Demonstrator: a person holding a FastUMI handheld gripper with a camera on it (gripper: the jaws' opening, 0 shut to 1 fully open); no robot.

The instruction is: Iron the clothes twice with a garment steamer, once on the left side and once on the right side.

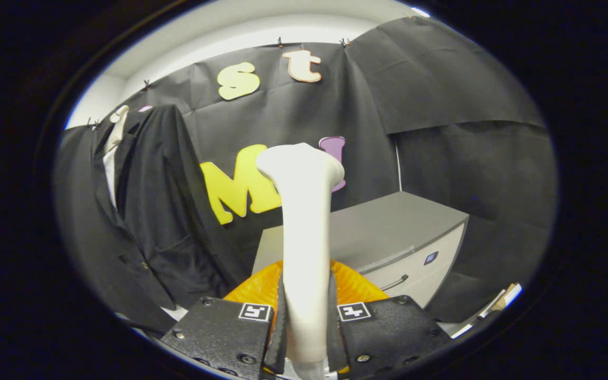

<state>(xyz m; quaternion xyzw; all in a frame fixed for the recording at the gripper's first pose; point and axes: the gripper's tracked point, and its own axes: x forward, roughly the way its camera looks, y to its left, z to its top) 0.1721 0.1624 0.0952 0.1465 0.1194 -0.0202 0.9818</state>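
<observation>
The dark jacket point(145, 211) hangs on the booth wall, left of and well beyond the fingers. The hand-held gripper point(306, 327) clamps the white garment steamer point(304, 221) upright by its handle. The head faces away from the cloth, so a careless swing left could miss it or twist the handle in the grip.

The garment steamer point(306, 232) is a white, smooth wand with a long, narrow handle that widens at the top into a flat head. It stands upright, and both fingers of the gripper point(306, 322) press on its handle from the two sides. The clothes are a dark jacket point(156, 211) that hangs on the booth's wall, to the left of the steamer and well apart from it. The jacket hangs open at the front, and inside the collar there is something white, perhaps a shirt.
</observation>
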